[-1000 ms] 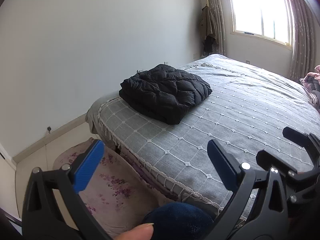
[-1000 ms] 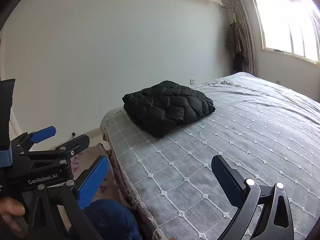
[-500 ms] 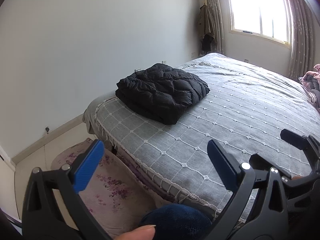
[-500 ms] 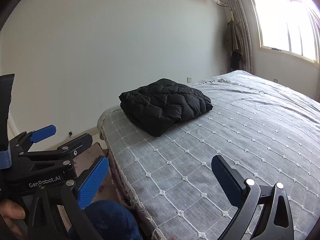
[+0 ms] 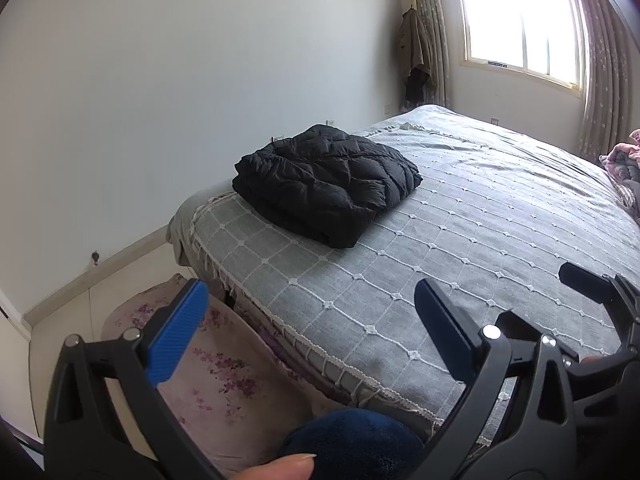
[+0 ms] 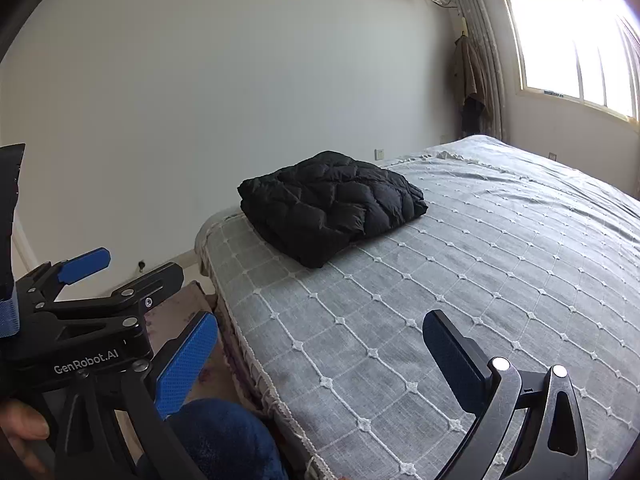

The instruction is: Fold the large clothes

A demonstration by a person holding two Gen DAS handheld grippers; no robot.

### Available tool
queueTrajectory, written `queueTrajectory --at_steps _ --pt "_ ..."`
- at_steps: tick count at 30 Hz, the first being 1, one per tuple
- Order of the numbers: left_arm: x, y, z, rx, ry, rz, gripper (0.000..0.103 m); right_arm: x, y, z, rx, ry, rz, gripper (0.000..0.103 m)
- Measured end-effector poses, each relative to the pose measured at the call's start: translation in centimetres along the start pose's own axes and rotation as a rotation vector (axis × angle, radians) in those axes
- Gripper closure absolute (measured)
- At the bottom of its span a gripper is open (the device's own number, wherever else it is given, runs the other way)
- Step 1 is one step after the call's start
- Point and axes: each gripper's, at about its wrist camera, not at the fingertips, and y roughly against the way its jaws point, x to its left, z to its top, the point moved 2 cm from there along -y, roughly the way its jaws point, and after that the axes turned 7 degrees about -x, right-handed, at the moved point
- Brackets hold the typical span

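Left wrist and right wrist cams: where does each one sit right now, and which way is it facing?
Left wrist view: rides the left gripper at the bed's near edge, facing the black puffer jacket and window; a thumb tip and the right gripper show.
Right wrist view: rides the right gripper, facing the same way across the bed; the left gripper shows at lower left.
Both share the folded jacket, bedspread, window and wall.

Home bedroom. A large bed [image 5: 500, 216] with a grey grid-stitched bedspread filled the room, with a curtained window [image 5: 524, 20], a floral rug [image 5: 224, 372], and clothes [image 5: 416, 44] hung in the corner.
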Motion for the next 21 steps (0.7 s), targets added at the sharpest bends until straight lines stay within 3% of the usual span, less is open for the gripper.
queueTrajectory --at_steps 21 --pt "-0.19 0.4 -0.23 -0.003 -0.008 0.004 0.001 -0.12 0.14 -0.04 -0.005 -0.012 0.01 0.0"
